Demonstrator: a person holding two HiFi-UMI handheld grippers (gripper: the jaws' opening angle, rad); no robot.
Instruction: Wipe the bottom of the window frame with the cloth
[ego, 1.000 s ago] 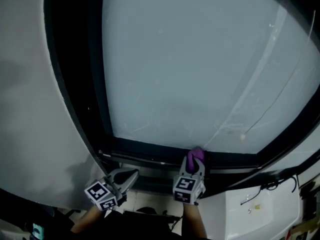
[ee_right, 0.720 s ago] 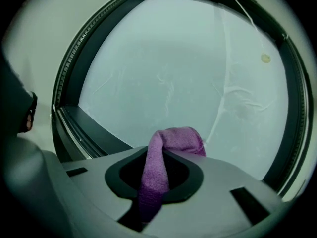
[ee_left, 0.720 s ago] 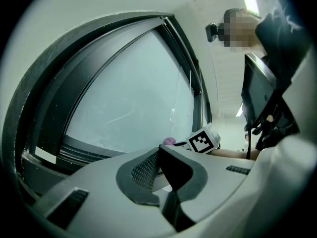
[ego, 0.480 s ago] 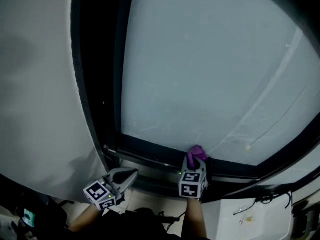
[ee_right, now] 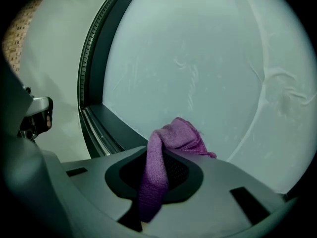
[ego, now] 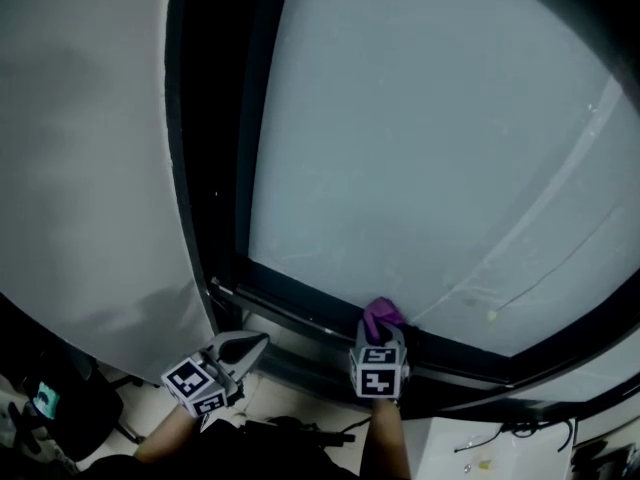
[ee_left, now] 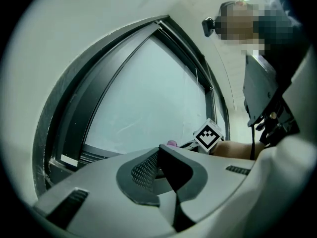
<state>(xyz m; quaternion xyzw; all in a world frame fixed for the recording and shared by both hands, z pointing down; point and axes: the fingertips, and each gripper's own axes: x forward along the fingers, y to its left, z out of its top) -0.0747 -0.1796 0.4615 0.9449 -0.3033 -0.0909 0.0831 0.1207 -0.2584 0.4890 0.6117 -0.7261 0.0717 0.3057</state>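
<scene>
While I hold my right tongs (ego: 380,336) at about six o'clock in the head view, they are clamped on the purple cloth (ego: 381,314). The cloth bunches out past the tips toward twelve o'clock. It sits against the bottom rail of the window frame (ego: 300,310), right where the dark rail meets the glass (ego: 420,148).

From the right gripper view, a strip of the cloth (ee_right: 181,135) runs down between the two pads of the right tongs (ee_right: 161,170). Its crumpled end lies on the pane side. The bottom rail of the window frame (ee_right: 116,128) stretches away toward ten o'clock.

My left tongs (ego: 250,346) are at about seven o'clock in the head view, low beside the frame's corner. They touch neither the frame nor the cloth, and they stand well apart from the right tongs.

In the left gripper view, the left tongs (ee_left: 159,155) are closed, pads meeting at the tips with nothing between them. Beyond them, toward one o'clock, I see a sliver of the cloth (ee_left: 172,143) and the marker cube (ee_left: 208,135) of my right tongs.

A pale wall (ego: 80,168) fills the nine o'clock side of the frame.
</scene>
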